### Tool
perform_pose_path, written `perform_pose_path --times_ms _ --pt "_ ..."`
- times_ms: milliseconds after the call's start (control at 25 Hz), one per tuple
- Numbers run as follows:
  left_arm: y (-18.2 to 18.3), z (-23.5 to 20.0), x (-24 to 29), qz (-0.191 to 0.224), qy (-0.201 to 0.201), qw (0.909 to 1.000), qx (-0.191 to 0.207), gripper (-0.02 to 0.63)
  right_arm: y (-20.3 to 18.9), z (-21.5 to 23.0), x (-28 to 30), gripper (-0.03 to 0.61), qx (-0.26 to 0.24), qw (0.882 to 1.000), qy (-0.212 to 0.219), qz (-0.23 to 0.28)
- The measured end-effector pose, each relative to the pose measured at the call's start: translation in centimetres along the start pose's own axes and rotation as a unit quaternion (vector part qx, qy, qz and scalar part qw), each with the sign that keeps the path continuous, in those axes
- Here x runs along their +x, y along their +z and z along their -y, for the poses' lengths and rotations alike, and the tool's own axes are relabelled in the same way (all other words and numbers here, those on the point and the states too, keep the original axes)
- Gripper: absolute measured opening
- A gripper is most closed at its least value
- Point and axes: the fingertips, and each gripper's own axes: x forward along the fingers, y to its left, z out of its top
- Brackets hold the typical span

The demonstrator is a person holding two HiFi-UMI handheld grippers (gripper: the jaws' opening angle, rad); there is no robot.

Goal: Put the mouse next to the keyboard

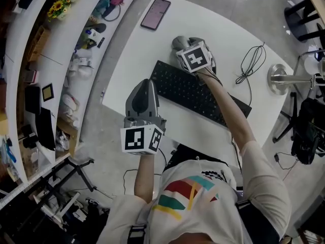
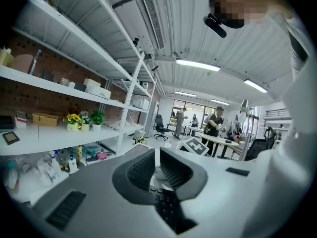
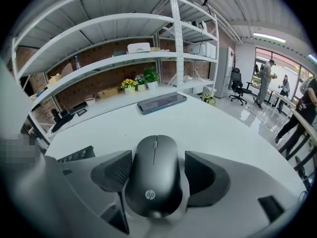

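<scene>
Sitting between the right gripper's (image 3: 158, 158) spread jaws, the mouse (image 3: 152, 175) is resting on the table (image 1: 223, 29) just beside the keyboard's (image 1: 188, 93) far end. Left gripper (image 2: 155, 155) is hovering empty, jaws nearly together.

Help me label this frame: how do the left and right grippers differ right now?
The left gripper has its jaws almost together, empty; the right gripper has them apart with the black mouse between. The left gripper is held up above one end of the keyboard; the right gripper is down at the table, beyond the keyboard. Each carries a marker cube.
</scene>
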Motion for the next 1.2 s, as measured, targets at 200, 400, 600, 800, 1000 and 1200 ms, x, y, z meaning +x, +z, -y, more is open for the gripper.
perform_pose_path --times_ms 200,400,600,800,1000,1200 --pt "0.1 -0.4 -0.5 0.002 0.010 0.9999 0.001 0.057 0.4 0.1 0.3 0.304 0.003 1.000 -0.007 0.002" --pt "0.6 0.2 -0.9 0.007 0.008 0.9999 0.002 0.057 0.1 0.6 -0.9 0.302 0.014 1.000 -0.008 0.000" --pt "1.7 1.1 -1.5 0.019 -0.001 0.9998 -0.006 0.057 1.5 1.2 -5.6 0.302 0.025 0.998 -0.020 0.053" --pt "2.9 3.0 -1.8 0.025 -0.036 0.9990 0.000 0.057 1.3 2.5 -13.0 0.302 0.051 0.991 -0.068 0.104" --pt "3.5 7.0 -1.2 0.021 -0.093 0.9953 0.021 0.057 -1.6 4.8 -20.8 0.302 0.093 0.976 -0.138 0.139" --pt "2.4 14.4 0.1 0.008 -0.182 0.9823 0.043 0.057 -8.7 7.0 -29.0 0.302 0.156 0.956 -0.200 0.146"
